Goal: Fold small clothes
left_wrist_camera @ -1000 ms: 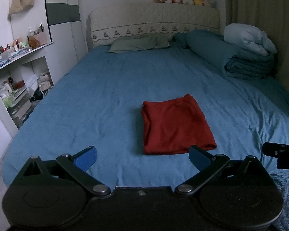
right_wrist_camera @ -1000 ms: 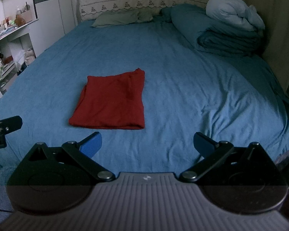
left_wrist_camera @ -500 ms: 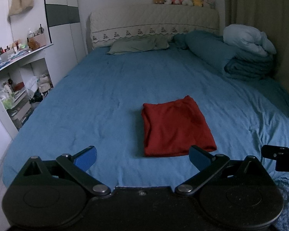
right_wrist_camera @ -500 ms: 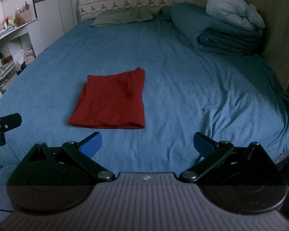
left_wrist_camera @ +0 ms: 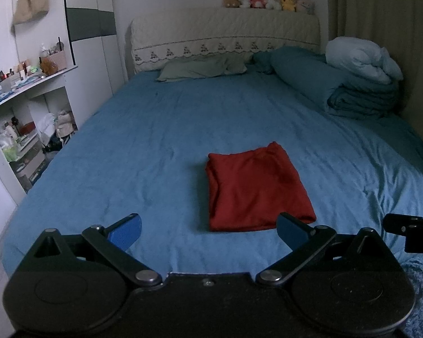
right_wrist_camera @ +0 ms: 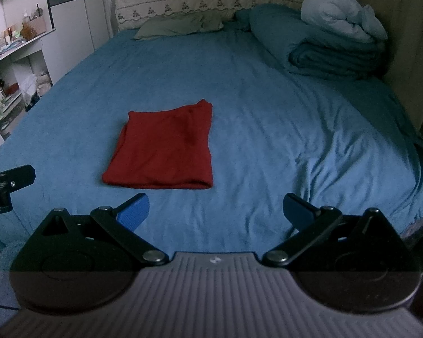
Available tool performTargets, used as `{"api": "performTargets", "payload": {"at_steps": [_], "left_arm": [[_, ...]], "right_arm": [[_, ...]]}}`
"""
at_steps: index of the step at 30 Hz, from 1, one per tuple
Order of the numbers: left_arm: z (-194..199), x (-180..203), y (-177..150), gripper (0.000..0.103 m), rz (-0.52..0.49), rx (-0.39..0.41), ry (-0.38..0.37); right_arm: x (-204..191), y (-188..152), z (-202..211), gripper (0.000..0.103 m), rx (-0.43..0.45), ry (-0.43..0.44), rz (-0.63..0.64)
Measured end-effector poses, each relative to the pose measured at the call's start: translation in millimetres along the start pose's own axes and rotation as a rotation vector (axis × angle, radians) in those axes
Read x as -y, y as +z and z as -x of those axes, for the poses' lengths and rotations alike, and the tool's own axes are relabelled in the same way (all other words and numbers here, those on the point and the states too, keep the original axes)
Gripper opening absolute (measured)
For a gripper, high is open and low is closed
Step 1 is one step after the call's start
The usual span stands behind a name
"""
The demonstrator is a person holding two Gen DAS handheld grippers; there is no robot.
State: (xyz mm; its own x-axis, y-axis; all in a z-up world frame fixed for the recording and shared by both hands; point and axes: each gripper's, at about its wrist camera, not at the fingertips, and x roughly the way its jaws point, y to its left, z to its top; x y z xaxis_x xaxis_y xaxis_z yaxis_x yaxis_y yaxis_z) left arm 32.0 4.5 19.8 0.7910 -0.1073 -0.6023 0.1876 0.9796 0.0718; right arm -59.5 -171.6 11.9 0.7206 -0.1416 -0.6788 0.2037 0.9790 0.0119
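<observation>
A red garment (left_wrist_camera: 255, 187) lies folded into a flat rectangle on the blue bed sheet (left_wrist_camera: 155, 146), near the foot of the bed. It also shows in the right wrist view (right_wrist_camera: 166, 152). My left gripper (left_wrist_camera: 208, 229) is open and empty, held back from the bed's near edge, with the garment ahead and slightly right. My right gripper (right_wrist_camera: 215, 209) is open and empty, held back too, with the garment ahead and to the left. Neither gripper touches the cloth.
A stack of folded blue duvets (left_wrist_camera: 361, 84) sits at the far right of the bed, pillows (left_wrist_camera: 203, 69) at the headboard. White shelves (left_wrist_camera: 22, 118) with clutter stand left of the bed. A curtain (left_wrist_camera: 380, 14) hangs on the right.
Both grippers have drawn back and up a little from the bed, so the red garment sits slightly farther away. The garment has not moved, and both grippers stay open.
</observation>
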Motion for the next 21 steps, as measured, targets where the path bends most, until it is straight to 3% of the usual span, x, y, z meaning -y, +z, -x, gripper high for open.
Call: {"api": "performTargets", "payload": {"at_steps": [21], "left_arm": [[2.9,-10.5,-2.7,0.103,0.026,0.026,0.004]], "right_arm": [[-7.2,0.4,2.8,0.103,0.004,0.004,-0.001]]}}
